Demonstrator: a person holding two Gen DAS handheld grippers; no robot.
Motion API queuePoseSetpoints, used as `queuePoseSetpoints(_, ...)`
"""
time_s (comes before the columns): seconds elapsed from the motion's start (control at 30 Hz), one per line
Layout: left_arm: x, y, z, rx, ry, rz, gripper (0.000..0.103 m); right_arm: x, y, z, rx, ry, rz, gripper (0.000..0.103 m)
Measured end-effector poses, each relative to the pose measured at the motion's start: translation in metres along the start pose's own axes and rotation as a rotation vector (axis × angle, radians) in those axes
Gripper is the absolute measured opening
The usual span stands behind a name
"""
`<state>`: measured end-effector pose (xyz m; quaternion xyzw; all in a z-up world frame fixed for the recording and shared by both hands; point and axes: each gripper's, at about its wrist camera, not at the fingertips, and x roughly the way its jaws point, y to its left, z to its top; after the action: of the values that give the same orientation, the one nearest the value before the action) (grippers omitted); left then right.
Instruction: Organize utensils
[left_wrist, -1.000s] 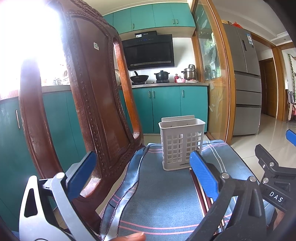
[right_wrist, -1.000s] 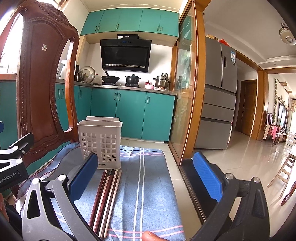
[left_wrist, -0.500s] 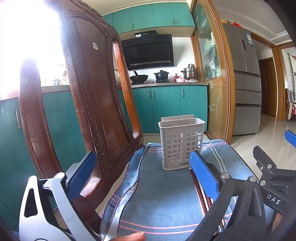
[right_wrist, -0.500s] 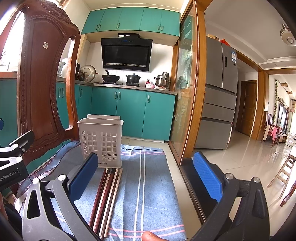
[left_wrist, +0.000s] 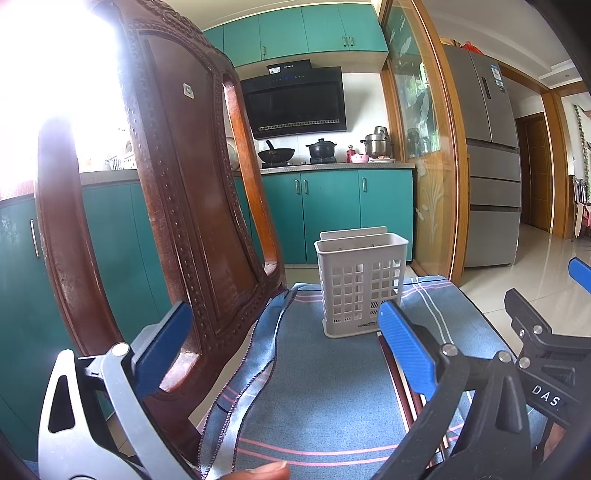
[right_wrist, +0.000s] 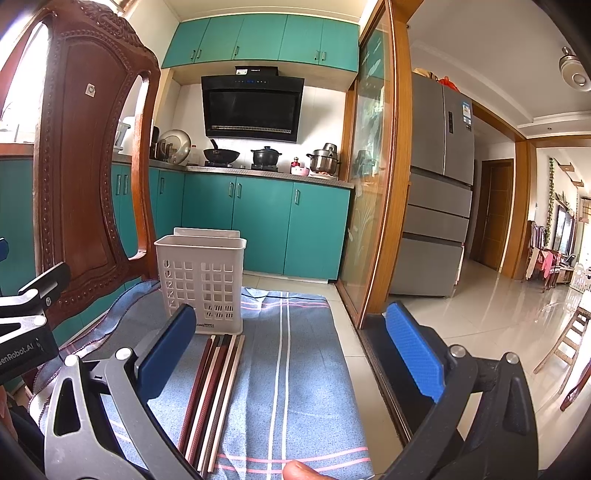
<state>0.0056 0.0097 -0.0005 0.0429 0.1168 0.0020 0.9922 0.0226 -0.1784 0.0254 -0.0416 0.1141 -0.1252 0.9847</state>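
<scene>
A white perforated utensil basket (right_wrist: 201, 280) stands upright at the far end of a blue striped cloth (right_wrist: 291, 369); it also shows in the left wrist view (left_wrist: 360, 288). Several dark red and pale chopsticks (right_wrist: 212, 391) lie side by side on the cloth, just in front of the basket; in the left wrist view the chopsticks (left_wrist: 400, 384) are partly hidden behind my finger. My left gripper (left_wrist: 284, 347) is open and empty above the cloth. My right gripper (right_wrist: 295, 350) is open and empty, to the right of the chopsticks.
A carved dark wooden chair back (left_wrist: 177, 206) rises at the left, close to the left gripper and the basket. The cloth's right edge (right_wrist: 351, 369) drops to a tiled floor beside a wood-framed glass door (right_wrist: 373, 184). Teal kitchen cabinets (right_wrist: 288, 225) stand behind.
Both views have shifted slightly; the basket sits a little nearer in the right wrist view. Both grippers stay open and empty.
</scene>
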Motion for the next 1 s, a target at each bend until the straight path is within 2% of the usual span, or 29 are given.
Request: queuePoseSetpoints(1.0,0.0019,-0.0053,-0.0027,0.013,0.009,0.001,0.100,-0.0005,-0.0021,-0.0010,0.004,-0.003,0.006,0.100)
